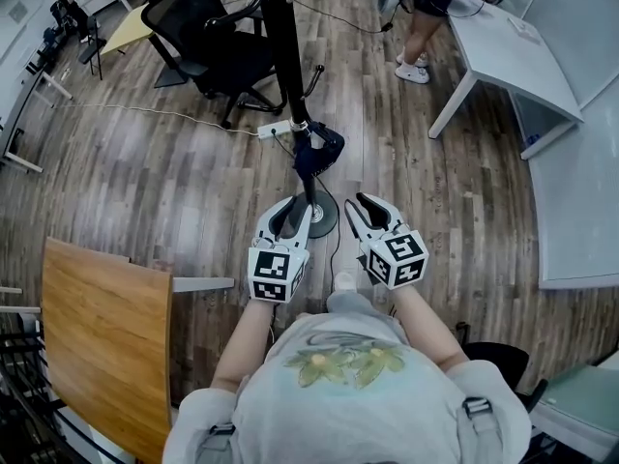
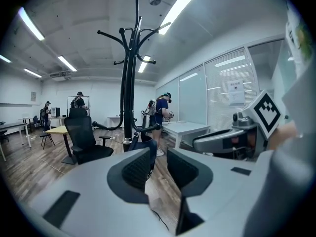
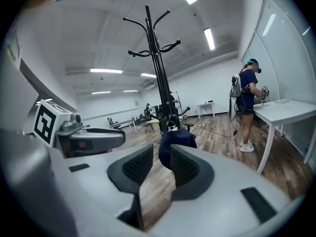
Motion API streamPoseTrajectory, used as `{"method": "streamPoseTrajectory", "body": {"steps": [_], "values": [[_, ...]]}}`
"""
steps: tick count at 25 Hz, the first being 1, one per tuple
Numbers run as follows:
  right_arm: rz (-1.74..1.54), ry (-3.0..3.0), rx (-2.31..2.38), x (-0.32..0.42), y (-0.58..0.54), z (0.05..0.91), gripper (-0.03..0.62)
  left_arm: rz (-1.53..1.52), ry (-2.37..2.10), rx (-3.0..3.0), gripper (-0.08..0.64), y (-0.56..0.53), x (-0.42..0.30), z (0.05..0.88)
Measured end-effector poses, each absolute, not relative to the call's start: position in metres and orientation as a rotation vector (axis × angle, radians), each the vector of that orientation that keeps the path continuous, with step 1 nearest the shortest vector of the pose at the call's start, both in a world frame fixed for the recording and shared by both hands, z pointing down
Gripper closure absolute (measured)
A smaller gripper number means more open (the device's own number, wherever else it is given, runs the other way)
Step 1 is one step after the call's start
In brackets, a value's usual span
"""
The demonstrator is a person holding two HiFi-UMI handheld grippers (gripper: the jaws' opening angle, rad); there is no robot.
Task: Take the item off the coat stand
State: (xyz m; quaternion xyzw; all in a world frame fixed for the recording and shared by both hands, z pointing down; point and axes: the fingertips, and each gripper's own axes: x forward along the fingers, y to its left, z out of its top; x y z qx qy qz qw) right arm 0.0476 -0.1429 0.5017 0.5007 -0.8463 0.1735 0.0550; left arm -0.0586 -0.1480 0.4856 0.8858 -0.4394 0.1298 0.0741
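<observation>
A tall black coat stand (image 1: 280,46) rises from a round base (image 1: 324,222) on the wooden floor straight ahead of me. A dark blue item (image 1: 317,153) hangs low on its pole. It shows beyond the jaws in the left gripper view (image 2: 148,149) and in the right gripper view (image 3: 175,139). My left gripper (image 1: 290,211) and right gripper (image 1: 366,206) are held side by side just short of the base, both pointing at the stand. Each stands open with nothing between its pads, and neither touches the item.
A black office chair (image 1: 208,37) stands behind the coat stand at the left. A white power strip (image 1: 276,129) with cables lies by the pole. A white table (image 1: 513,51) and a standing person (image 1: 426,27) are at the far right. A wooden tabletop (image 1: 102,341) is at my near left.
</observation>
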Motion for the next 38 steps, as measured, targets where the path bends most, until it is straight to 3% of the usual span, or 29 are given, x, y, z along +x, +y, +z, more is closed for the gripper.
{"method": "streamPoseTrajectory", "body": {"steps": [22,38], "values": [[0.528,-2.554,1.202,0.057,-0.233,0.552,0.397,0.576,-1.488,2.567,0.371,-0.211,-0.042,0.530],[0.383,-2.476,1.071,0.060,-0.285,0.616,0.383,0.728,-1.549,2.466,0.348,-0.241,-0.049,0.586]]}}
